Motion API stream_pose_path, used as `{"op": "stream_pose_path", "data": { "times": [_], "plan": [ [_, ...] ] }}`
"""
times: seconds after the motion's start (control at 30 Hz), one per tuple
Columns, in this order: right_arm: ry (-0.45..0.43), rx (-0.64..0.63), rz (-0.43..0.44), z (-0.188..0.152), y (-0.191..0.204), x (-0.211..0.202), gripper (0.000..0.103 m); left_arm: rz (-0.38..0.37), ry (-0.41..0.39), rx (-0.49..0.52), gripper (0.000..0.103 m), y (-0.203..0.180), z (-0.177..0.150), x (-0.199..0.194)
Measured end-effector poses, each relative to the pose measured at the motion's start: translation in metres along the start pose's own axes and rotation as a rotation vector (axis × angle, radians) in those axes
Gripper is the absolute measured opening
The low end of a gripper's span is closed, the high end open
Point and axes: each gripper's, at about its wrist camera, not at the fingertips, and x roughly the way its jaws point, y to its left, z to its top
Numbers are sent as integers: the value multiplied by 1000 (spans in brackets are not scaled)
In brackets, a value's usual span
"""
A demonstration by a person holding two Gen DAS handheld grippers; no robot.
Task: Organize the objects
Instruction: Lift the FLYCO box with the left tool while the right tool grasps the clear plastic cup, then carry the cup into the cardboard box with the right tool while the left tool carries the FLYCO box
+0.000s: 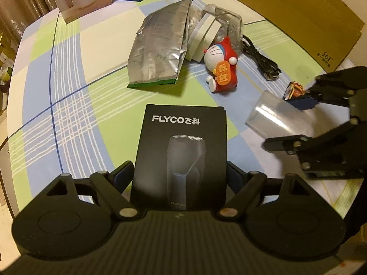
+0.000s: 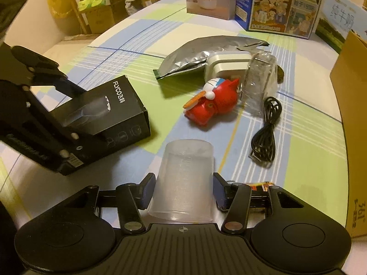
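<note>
On the plaid table (image 1: 68, 73), left wrist view: left gripper (image 1: 180, 174) spans the black box (image 1: 181, 151), both blue pads against its sides. Beyond lie a foil bag (image 1: 158, 50), a red toy (image 1: 222, 68) and a cable (image 1: 261, 57). At right, the right gripper (image 1: 305, 102) reaches to a clear cup (image 1: 275, 119).

Right wrist view: right gripper (image 2: 182, 193) brackets the cup (image 2: 185, 178), half closed, pads at its walls; firm contact cannot be told. The box (image 2: 123, 105) sits at left in the left gripper (image 2: 75, 114).
</note>
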Motion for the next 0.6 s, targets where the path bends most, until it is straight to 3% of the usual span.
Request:
{"op": "stream_pose_path", "data": {
  "times": [0.27,0.6],
  "plan": [
    [-33,36,8,-8,-3,-15,50,43,-9,-50,76,-2,-3,-6],
    [-121,136,4,-20,-15,-70,50,54,-107,-138,76,-28,0,-56]
  ]
}}
